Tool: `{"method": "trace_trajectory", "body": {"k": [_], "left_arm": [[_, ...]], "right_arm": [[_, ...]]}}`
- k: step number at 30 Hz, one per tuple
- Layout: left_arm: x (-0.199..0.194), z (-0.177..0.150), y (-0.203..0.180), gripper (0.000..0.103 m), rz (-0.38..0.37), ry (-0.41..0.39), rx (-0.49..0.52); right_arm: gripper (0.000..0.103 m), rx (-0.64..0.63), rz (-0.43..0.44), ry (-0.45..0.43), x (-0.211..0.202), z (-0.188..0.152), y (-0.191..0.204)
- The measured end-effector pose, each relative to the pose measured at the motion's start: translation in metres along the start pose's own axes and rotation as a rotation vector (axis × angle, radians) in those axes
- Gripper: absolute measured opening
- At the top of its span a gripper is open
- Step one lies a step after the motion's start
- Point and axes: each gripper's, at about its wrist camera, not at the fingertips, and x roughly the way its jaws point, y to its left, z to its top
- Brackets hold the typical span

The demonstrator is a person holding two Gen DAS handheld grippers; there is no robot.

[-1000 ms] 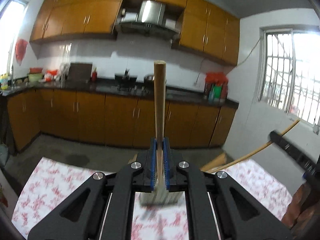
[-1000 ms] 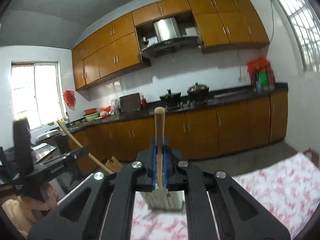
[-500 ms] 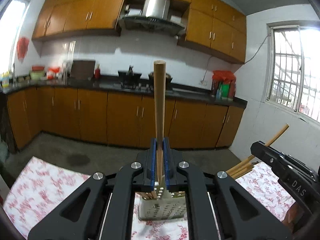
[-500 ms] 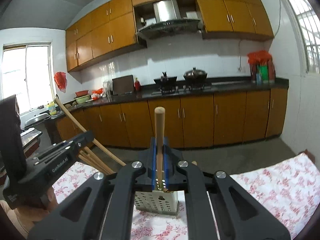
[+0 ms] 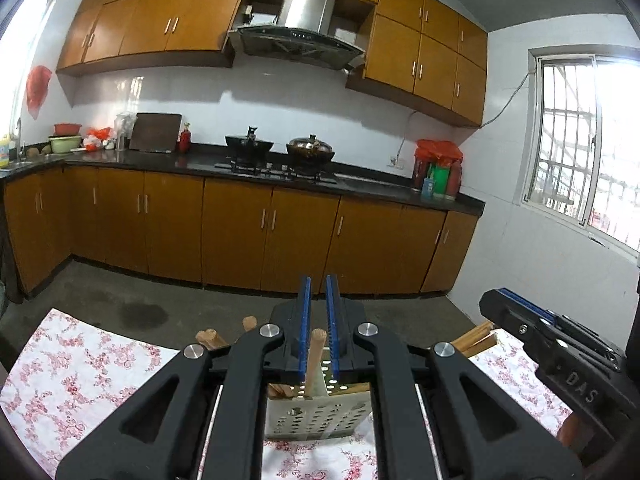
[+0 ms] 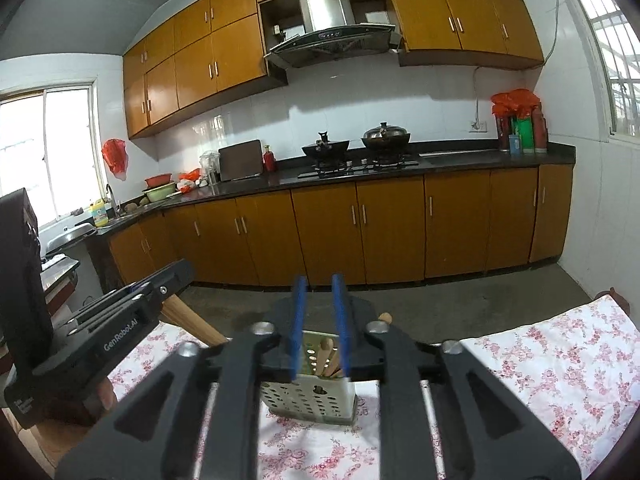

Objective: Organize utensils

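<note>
A perforated metal holder (image 5: 316, 416) (image 6: 308, 400) stands on the flowered tablecloth (image 5: 80, 368) with several wooden sticks in it. My left gripper (image 5: 318, 284) hangs just over it. Its blue pads sit close on either side of the top of a wooden stick (image 5: 319, 344), which leans down into the holder. My right gripper (image 6: 319, 282) is over the holder too, and its jaws are opening. They press on nothing. The stick (image 6: 326, 348) seen between its pads stands inside the holder. Each gripper shows in the other's view: the left gripper (image 6: 160, 284) and the right gripper (image 5: 504, 300).
More stick ends (image 5: 208, 338) (image 5: 476, 336) fan out of the holder to both sides. Bare floor (image 5: 140, 292) lies beyond the table's far edge, then brown base cabinets (image 5: 240, 232) under a dark counter. A hand (image 6: 106, 400) holds the left gripper's body.
Both sticks stood high above the jaws; now they have slid down into the holder. The right pads have moved apart. Both grippers sank toward the holder early on, then held still.
</note>
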Motion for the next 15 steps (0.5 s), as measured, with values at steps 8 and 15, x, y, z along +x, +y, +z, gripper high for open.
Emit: {"method": "trace_trajectory", "body": {"k": [8, 15], "left_arm": [[-0.040, 0.008, 0.013, 0.057, 0.036, -0.042, -0.014], [-0.103, -0.026, 0.016, 0.101, 0.227, -0.089, 0.134]], "right_arm": [[0.085, -0.025, -0.051, -0.086, -0.058, -0.005, 0.002], [0.099, -0.079, -0.187, -0.127, -0.103, -0.044, 0.015]]}}
